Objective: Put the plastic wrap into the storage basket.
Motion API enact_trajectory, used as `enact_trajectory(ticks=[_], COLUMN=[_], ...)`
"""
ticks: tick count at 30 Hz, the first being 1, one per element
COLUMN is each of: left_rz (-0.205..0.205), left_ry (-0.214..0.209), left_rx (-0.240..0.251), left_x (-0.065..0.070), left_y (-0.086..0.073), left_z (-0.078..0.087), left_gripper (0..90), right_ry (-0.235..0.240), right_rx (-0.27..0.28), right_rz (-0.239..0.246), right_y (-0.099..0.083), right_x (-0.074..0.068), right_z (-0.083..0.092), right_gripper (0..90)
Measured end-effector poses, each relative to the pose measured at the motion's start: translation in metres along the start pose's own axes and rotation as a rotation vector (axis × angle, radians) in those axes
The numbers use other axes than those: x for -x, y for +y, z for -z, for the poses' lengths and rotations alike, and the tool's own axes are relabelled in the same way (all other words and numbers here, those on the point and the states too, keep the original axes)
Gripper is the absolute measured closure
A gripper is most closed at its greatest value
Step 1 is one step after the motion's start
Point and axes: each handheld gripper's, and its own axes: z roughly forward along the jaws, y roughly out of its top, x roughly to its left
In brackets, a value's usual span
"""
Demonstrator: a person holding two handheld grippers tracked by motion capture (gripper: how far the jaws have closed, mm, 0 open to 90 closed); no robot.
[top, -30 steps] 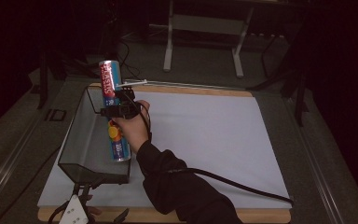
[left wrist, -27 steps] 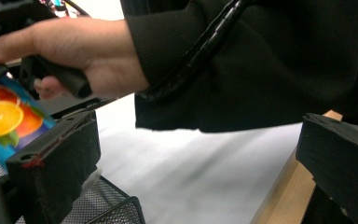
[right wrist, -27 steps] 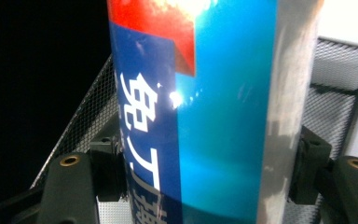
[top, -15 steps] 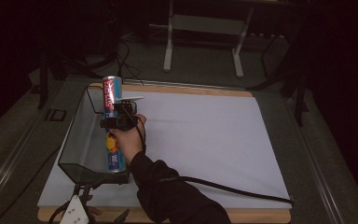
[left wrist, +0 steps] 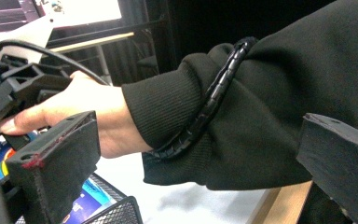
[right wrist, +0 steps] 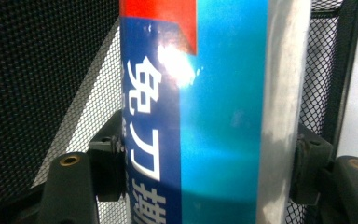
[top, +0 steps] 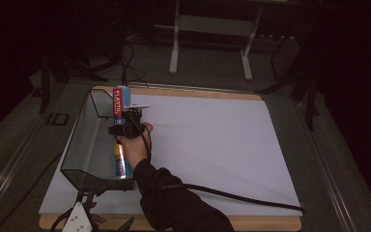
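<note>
The high view looks down on the table (top: pixel 212 130); both gripper views sit close at the mesh basket (top: pixel 84 145).

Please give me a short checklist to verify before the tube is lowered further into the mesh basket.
1. Right hand-held gripper clamps the tube from both sides: ok.
2. Tube stands upright above the basket: ok.
3. Another tube already lies inside, close to the landing place: not ok.
4. Left hand-held gripper is open, outside the basket: ok.
5. Free space under the held tube: cannot tell.
</note>
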Motion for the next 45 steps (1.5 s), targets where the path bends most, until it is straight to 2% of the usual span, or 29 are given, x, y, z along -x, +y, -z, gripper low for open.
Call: enact_trajectory(ticks=[5, 9, 15, 18, 21, 24, 27, 29, 30, 31, 34, 36, 37, 42, 45], left_rz=[0.0, 0.0, 0.001, 0.001, 0.001, 0.0, -0.001, -0.001, -0.001, -0.001, -0.001, -0.002, -0.002, -0.004, -0.001], left_ry=[-0.003, -0.006, -0.01, -0.011, -0.012, -0.013, -0.013, -0.015, -0.014, -0.016, -0.017, -0.018, -0.02, -0.022, -0.026], left_rx=[-0.002, -0.004, -0.004, -0.004, -0.005, -0.004, -0.004, -0.004, -0.004, -0.005, -0.007, -0.01, -0.011, -0.014, -0.015], left_x=[-0.001, 0.0, 0.0, 0.0, 0.0, 0.0, 0.0, 0.001, 0.001, 0.001, 0.001, 0.001, 0.001, 0.001, 0.002], left_y=[0.0, 0.0, 0.0, 0.0, 0.0, 0.0, 0.0, 0.0, 0.0, 0.0, 0.0, 0.0, 0.0, 0.0, 0.0], left_z=[0.0, 0.0, -0.001, -0.001, -0.001, -0.001, -0.001, -0.001, -0.001, -0.002, -0.002, -0.003, -0.003, -0.004, -0.004], left_gripper=[0.6, 0.6, 0.6, 0.6, 0.6, 0.6, 0.6, 0.6, 0.6, 0.6, 0.6, 0.6, 0.6, 0.6, 0.6], right_ry=[-0.003, -0.013, -0.034, -0.048, -0.024, -0.016, -0.018, -0.036, -0.051, -0.051, -0.083, -0.09, -0.093, -0.077, -0.079], right_rx=[-0.017, -0.013, -0.014, -0.014, 0.001, 0.0, -0.014, -0.012, 0.003, 0.003, 0.025, 0.021, 0.046, 0.054, 0.085], right_rz=[-0.019, -0.005, 0.041, 0.081, 0.108, 0.145, 0.185, 0.226, 0.275, 0.275, 0.337, 0.352, 0.39, 0.407, 0.421], right_y=[-0.003, -0.005, -0.005, -0.004, -0.001, 0.003, 0.004, 0.005, 0.006, 0.006, 0.007, 0.008, 0.009, 0.011, 0.012], right_x=[0.002, 0.002, 0.0, -0.001, -0.002, -0.004, -0.004, -0.006, -0.007, -0.007, -0.008, -0.008, -0.009, -0.004, 0.005], right_z=[-0.007, -0.01, -0.01, -0.009, -0.005, 0.001, 0.005, 0.009, 0.014, 0.014, 0.024, 0.027, 0.039, 0.053, 0.066], right_gripper=[30.9, 30.3, 29.0, 26.7, 18.2, 12.8, 12.0, 11.7, 11.7, 11.7, 11.9, 11.9, 12.0, 11.9, 12.9])
